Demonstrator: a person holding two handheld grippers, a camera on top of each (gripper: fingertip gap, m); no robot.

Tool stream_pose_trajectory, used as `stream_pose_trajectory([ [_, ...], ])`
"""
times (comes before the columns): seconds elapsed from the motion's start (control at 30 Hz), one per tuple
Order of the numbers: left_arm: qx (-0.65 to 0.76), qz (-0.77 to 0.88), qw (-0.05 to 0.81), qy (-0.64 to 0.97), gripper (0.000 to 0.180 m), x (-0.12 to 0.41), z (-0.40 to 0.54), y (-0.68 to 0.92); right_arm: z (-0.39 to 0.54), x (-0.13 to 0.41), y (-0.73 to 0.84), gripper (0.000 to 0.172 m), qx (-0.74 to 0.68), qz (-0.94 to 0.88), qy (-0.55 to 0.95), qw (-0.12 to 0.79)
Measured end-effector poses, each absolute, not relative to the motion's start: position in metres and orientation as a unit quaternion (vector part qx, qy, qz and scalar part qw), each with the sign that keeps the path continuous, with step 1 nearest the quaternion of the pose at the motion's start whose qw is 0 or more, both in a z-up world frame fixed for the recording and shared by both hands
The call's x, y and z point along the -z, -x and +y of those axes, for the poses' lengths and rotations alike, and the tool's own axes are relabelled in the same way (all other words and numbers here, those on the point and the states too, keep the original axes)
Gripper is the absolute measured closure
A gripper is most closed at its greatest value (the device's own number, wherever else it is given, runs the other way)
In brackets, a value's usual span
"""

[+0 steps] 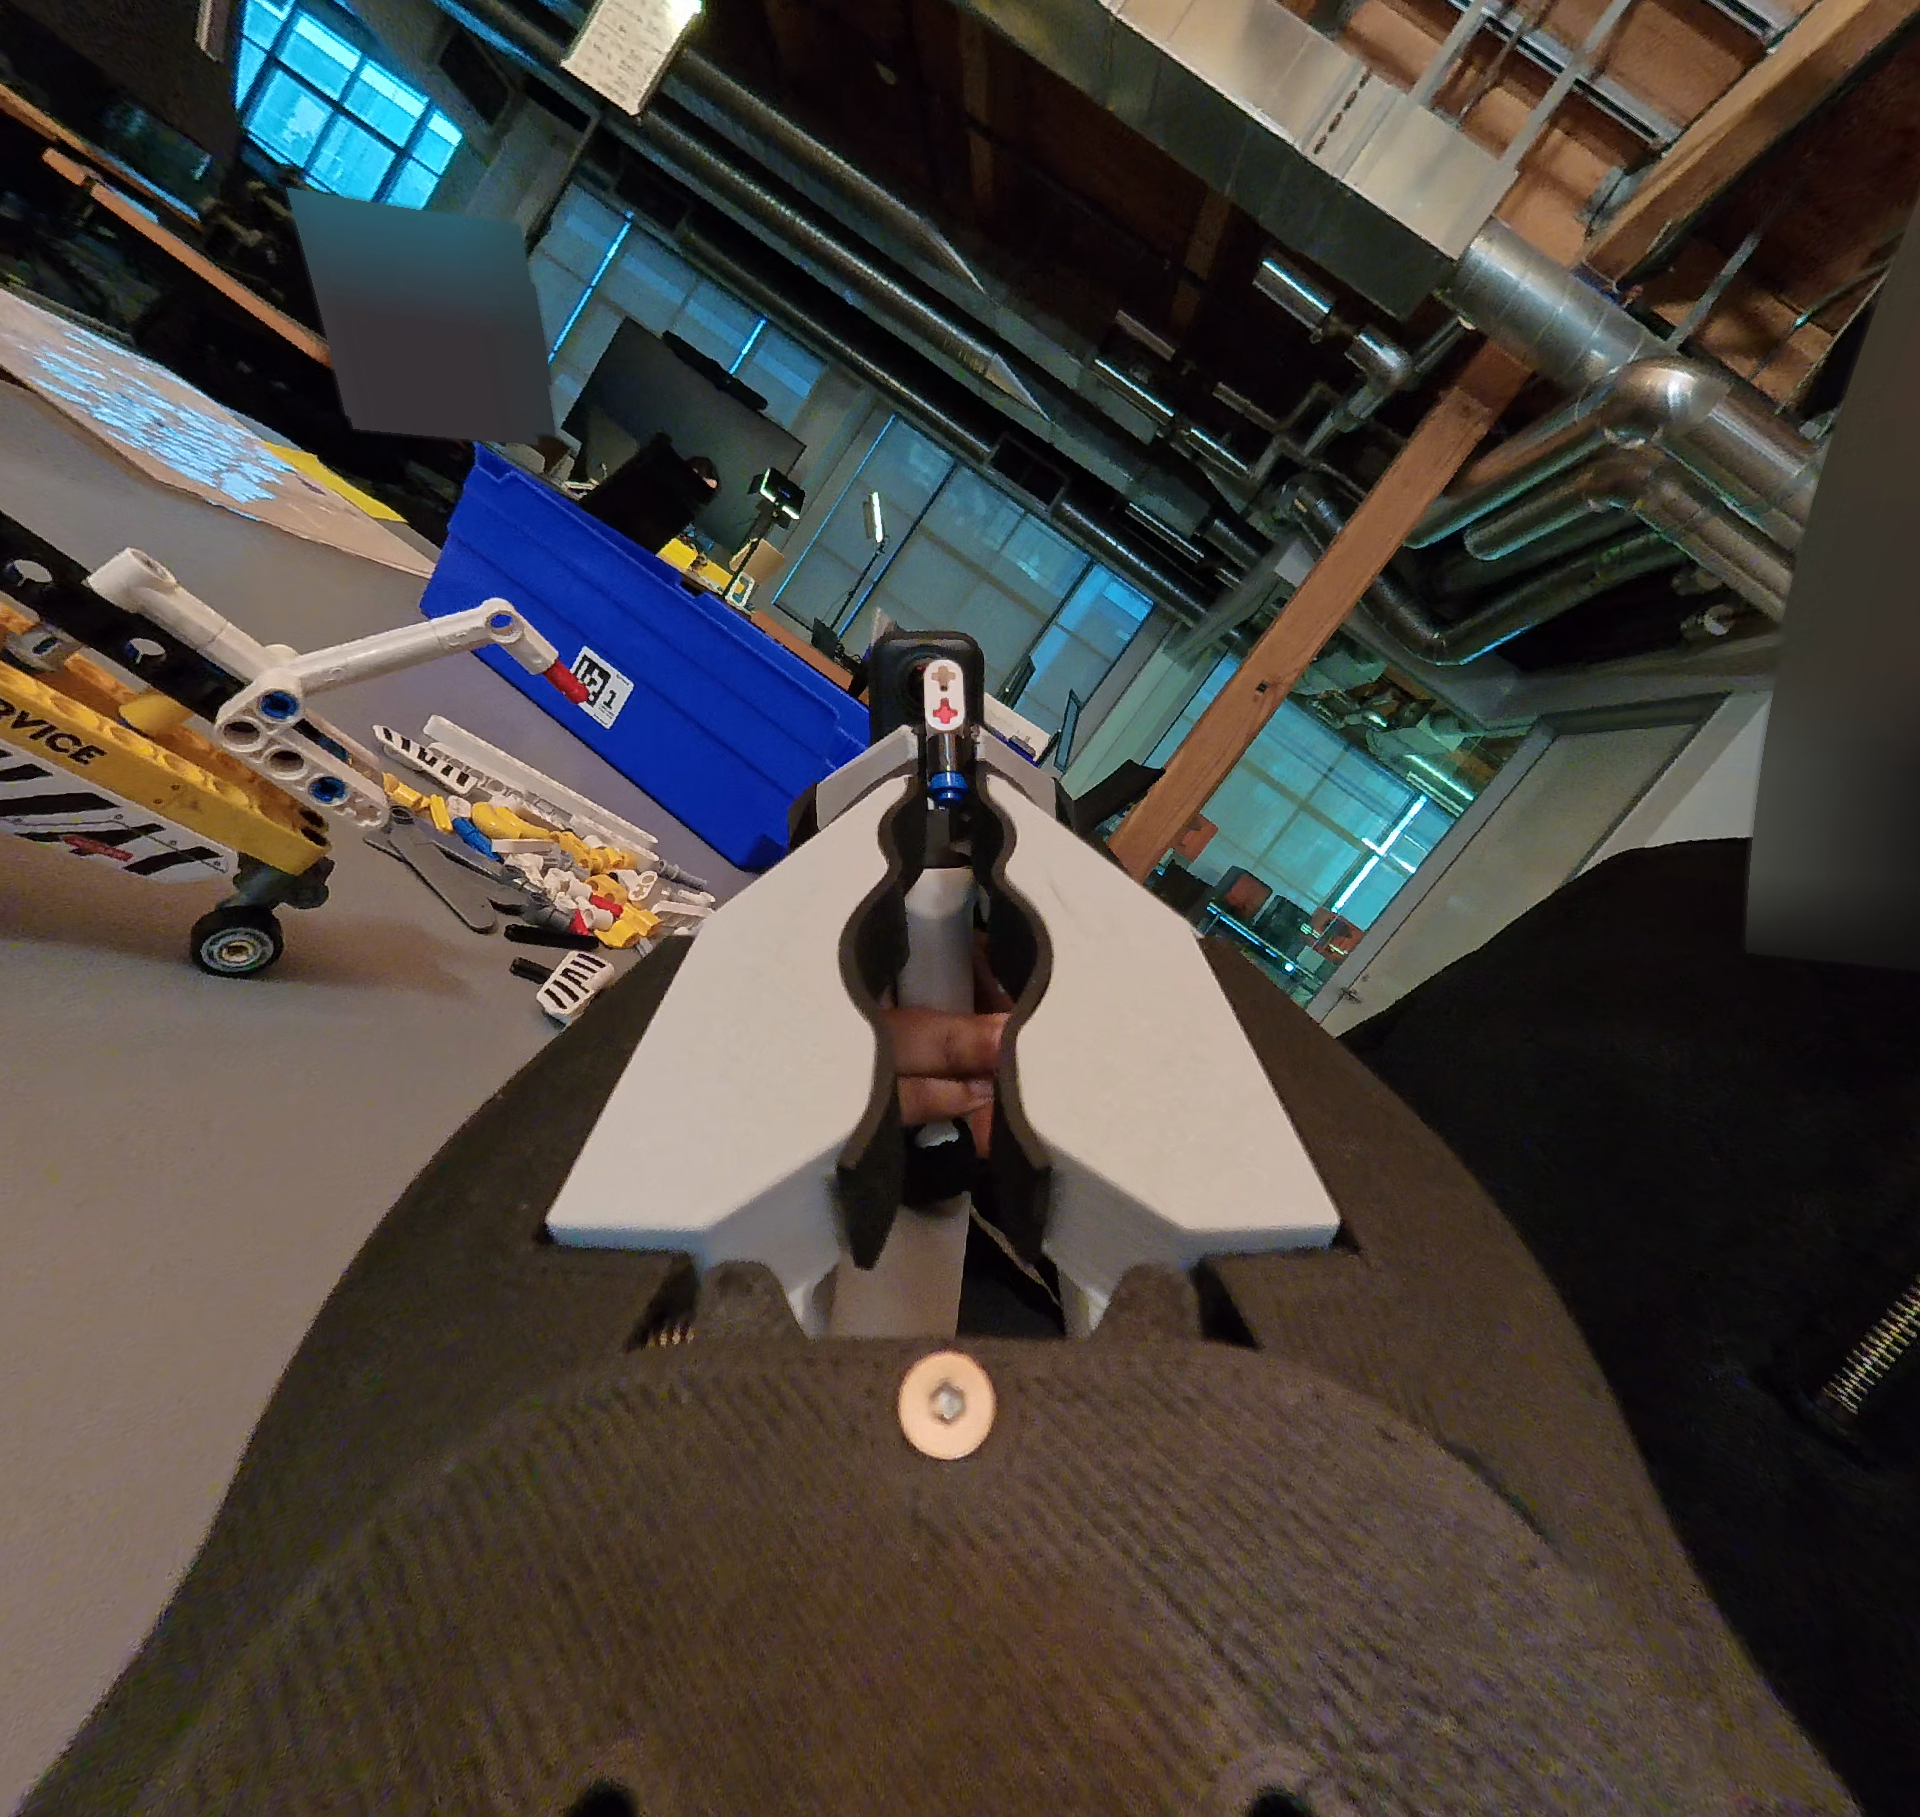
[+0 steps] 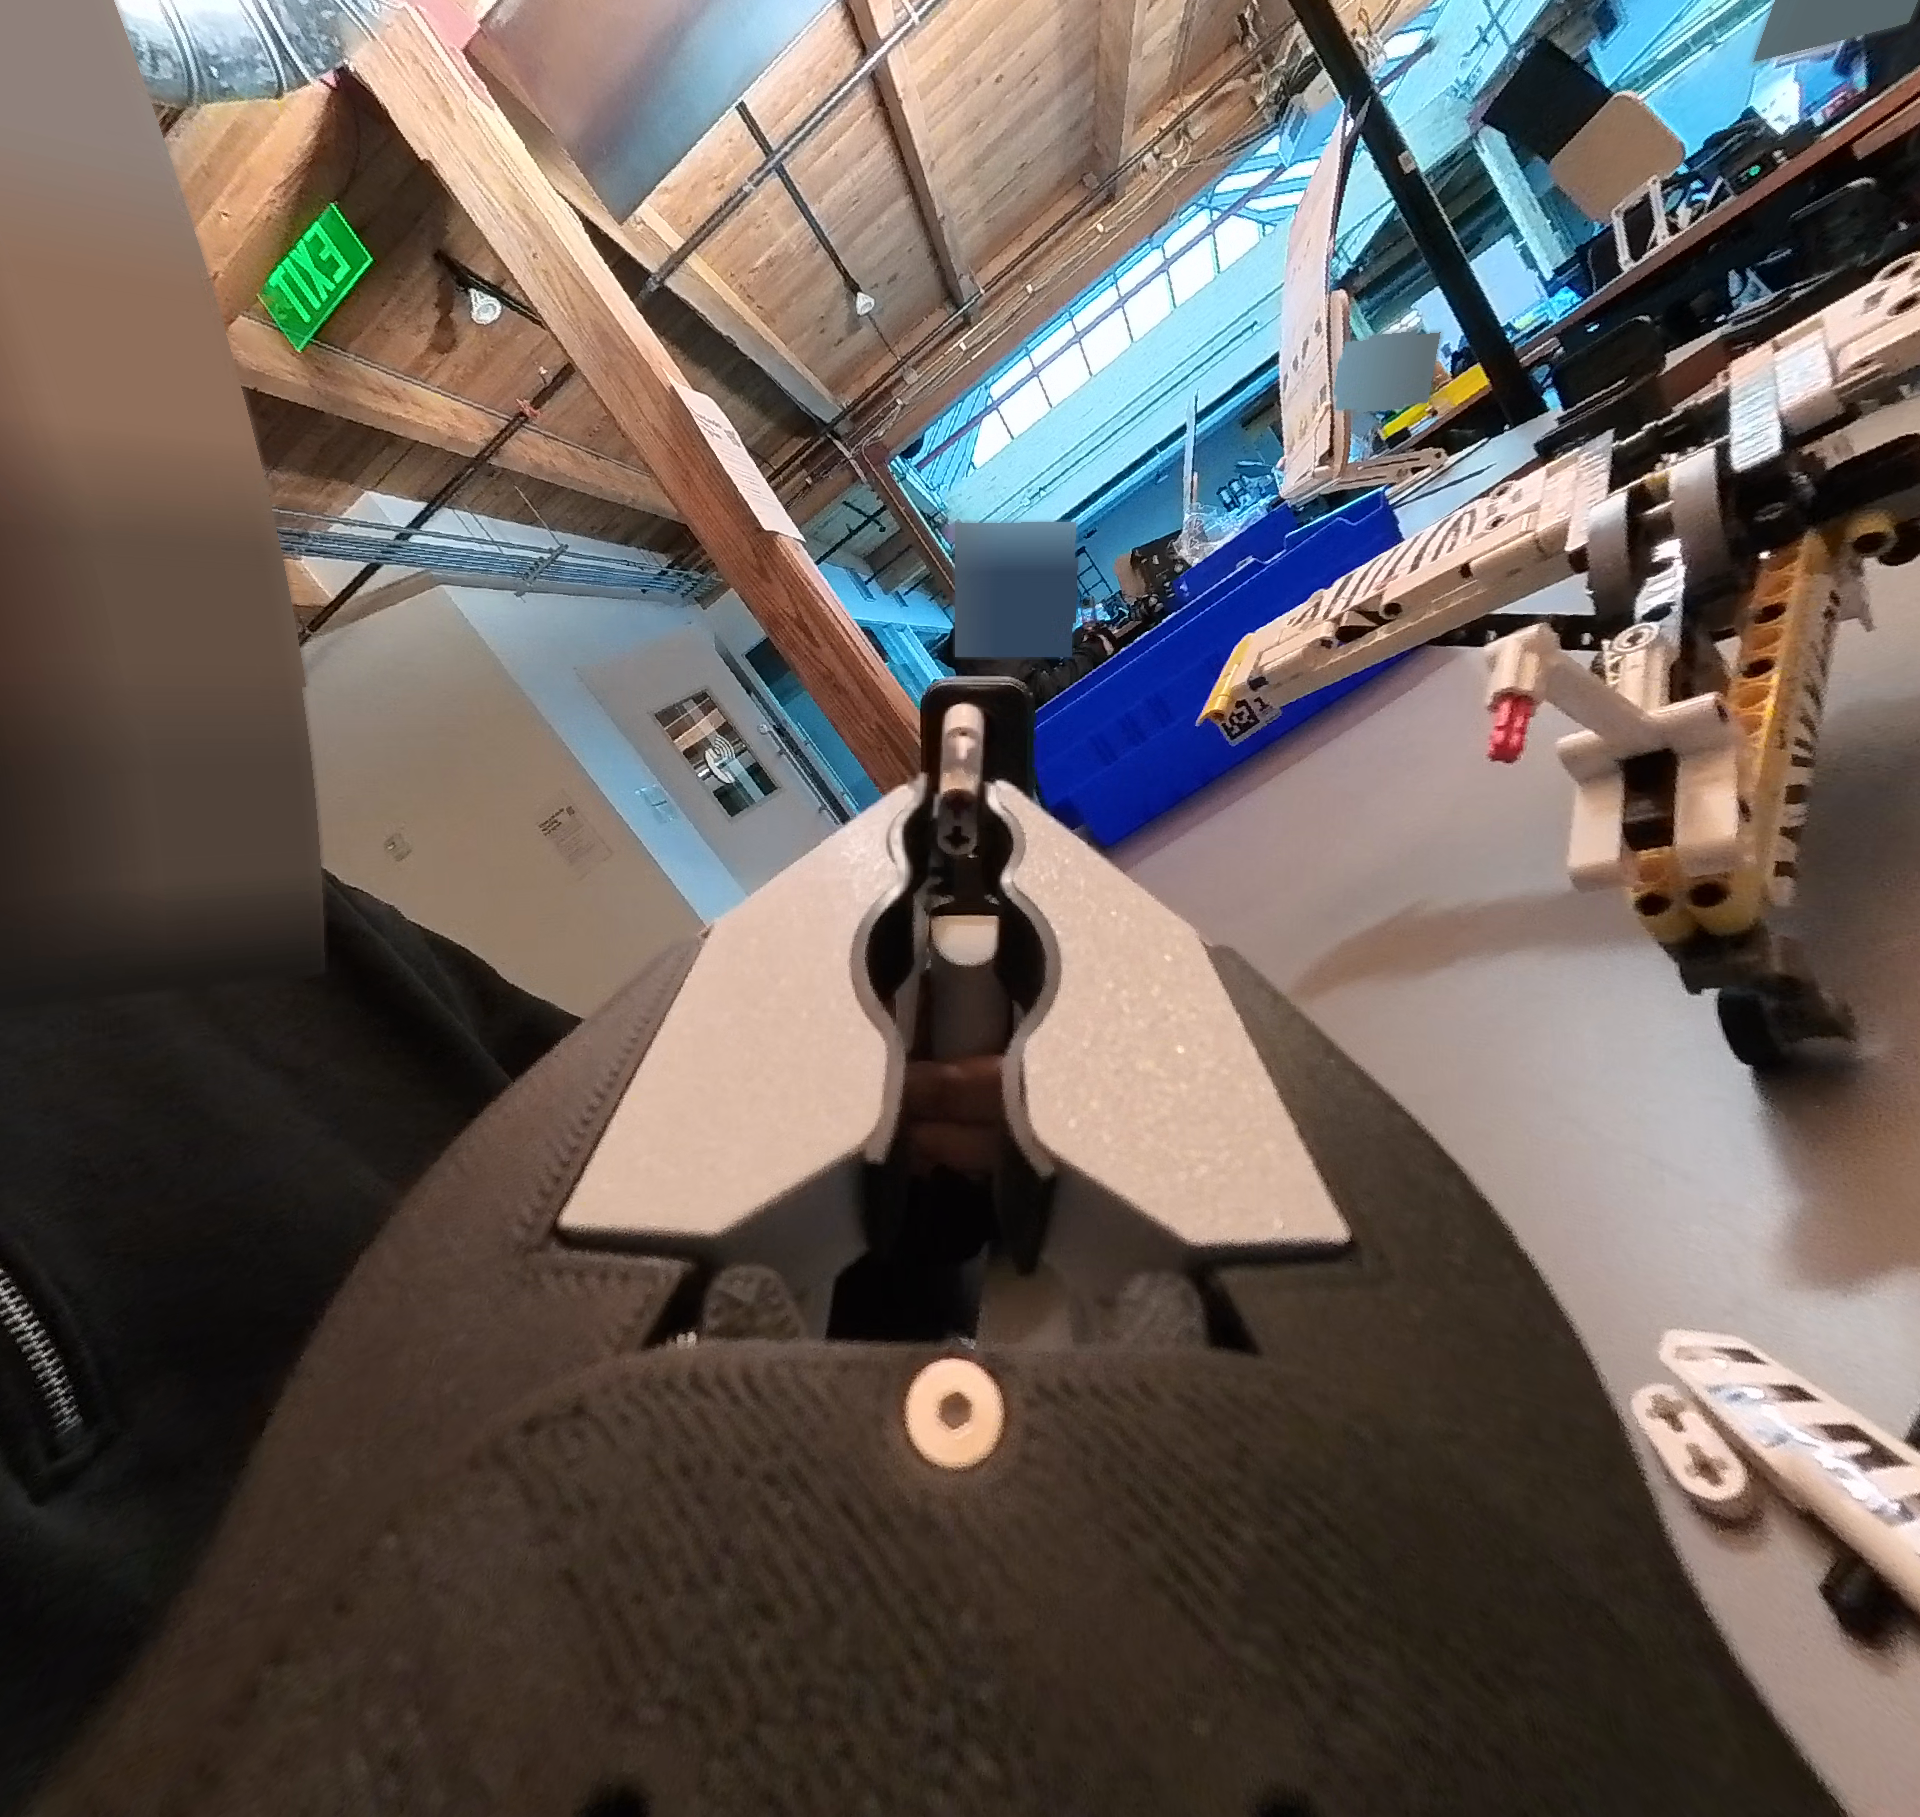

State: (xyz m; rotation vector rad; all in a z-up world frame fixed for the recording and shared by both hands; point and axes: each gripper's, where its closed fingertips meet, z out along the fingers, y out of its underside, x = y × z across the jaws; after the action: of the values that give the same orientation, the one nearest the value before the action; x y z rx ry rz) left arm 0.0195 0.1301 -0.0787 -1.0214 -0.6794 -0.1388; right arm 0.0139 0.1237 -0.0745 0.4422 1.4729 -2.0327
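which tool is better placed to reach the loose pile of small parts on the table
Left, likely: the pile lies on the table just beside the left tool, while the right wrist view shows none of it. That tool grips a small white piece, though.

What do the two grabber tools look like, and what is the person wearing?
Both look alike. The left tool and right tool each have pale grey wedge-shaped fingers with black wavy inner edges, on a rough black body with a round pale screw. The person wears a black zipped jacket.
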Motion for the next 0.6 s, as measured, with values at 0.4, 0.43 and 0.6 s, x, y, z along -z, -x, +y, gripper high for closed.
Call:
stream_pose_trajectory([
  [0.4, 0.059, -0.313, 0.811, 0.491, 0.179, 0.079, 0.134, -0.022, 0.121, 0.076, -0.019, 0.167, 0.754, 0.573, -0.156, 0.281],
  [0.43, 0.059, -0.314, 0.809, 0.493, 0.178, 0.08, 0.135, -0.022, 0.121, 0.076, -0.018, 0.167, 0.753, 0.58, -0.158, 0.268],
  [0.6, 0.046, -0.318, 0.797, 0.512, 0.18, 0.083, 0.138, -0.023, 0.149, 0.056, 0.01, 0.167, 0.796, 0.484, -0.232, 0.28],
])
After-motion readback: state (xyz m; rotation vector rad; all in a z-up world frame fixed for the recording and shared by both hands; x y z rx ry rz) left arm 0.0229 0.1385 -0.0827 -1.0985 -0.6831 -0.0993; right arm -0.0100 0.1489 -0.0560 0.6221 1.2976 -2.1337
